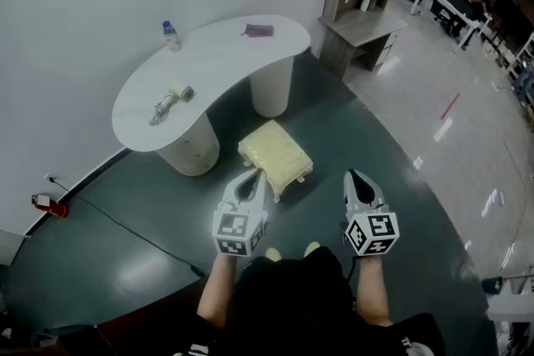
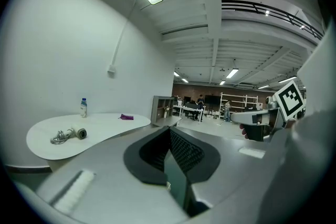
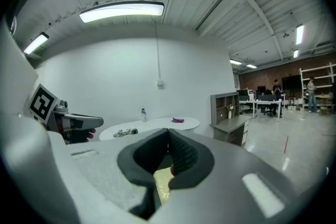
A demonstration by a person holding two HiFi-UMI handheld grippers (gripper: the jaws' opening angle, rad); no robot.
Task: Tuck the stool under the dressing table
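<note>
A cream cushioned stool (image 1: 275, 154) stands on the dark floor just in front of the white kidney-shaped dressing table (image 1: 225, 54), outside the gap between its two round pedestals. My left gripper (image 1: 250, 176) is shut and empty, its tip right by the stool's near left edge. My right gripper (image 1: 354, 176) is shut and empty too, over the floor to the right of the stool and apart from it. In the left gripper view the shut left gripper (image 2: 169, 128) points past the table (image 2: 100, 126). In the right gripper view a strip of stool (image 3: 163, 183) shows below the shut right gripper (image 3: 168, 131).
On the table lie a water bottle (image 1: 170, 35), a hair dryer with its cord (image 1: 171, 98) and a purple item (image 1: 258, 30). A grey desk with shelves (image 1: 360, 21) stands to the right. A red power strip (image 1: 50, 204) and cable lie on the floor at left.
</note>
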